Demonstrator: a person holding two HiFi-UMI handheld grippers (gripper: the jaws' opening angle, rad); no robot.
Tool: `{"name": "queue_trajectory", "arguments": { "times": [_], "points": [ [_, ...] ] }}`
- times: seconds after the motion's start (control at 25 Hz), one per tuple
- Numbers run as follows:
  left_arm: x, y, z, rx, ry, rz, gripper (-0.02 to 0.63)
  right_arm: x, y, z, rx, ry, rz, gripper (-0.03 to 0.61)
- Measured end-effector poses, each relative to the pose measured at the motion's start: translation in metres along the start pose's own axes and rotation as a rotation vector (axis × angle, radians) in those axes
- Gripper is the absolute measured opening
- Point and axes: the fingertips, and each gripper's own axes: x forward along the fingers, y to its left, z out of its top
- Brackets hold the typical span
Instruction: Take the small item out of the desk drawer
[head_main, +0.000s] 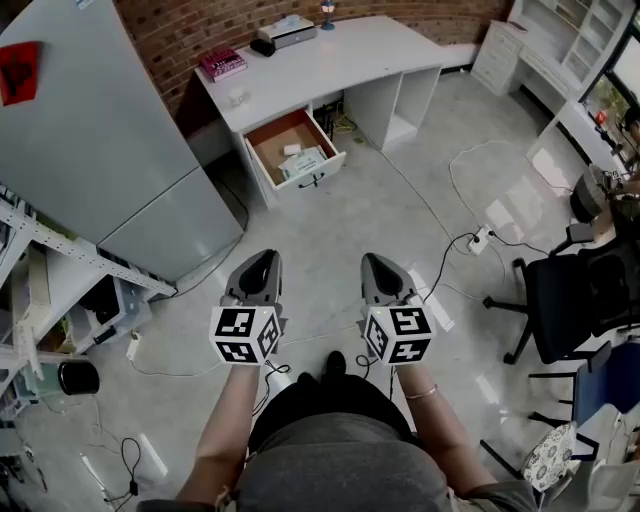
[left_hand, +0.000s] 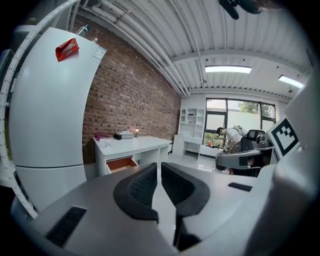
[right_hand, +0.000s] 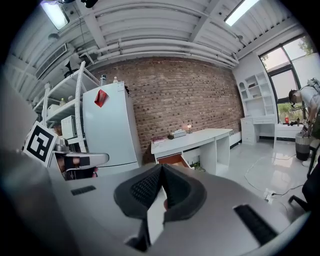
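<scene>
The white desk stands against the brick wall, a few steps ahead of me. Its wooden drawer is pulled out. Inside lie a small white item and a larger pale packet. My left gripper and right gripper hover side by side over the floor, well short of the drawer. Both are shut with nothing in them. The left gripper view shows its jaws closed, with the open drawer far off. In the right gripper view the jaws meet in front of the drawer.
A tall grey fridge stands left of the desk, with a metal shelf rack nearer me. Cables and a power strip lie on the floor at right, beside a black office chair. A person bends over by the far windows.
</scene>
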Motion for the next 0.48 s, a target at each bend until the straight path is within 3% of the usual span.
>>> {"name": "queue_trajectory", "arguments": {
  "times": [0.16,0.48],
  "points": [
    [0.011,-0.007,0.001,-0.005,0.003,-0.002,0.028,0.002,-0.014,0.004,0.003,-0.002,-0.001,0.003],
    [0.018,-0.01,0.0,-0.006,0.014,0.032,0.102,0.009,-0.027,0.005,0.022,0.01,0.038,0.003]
  ]
}}
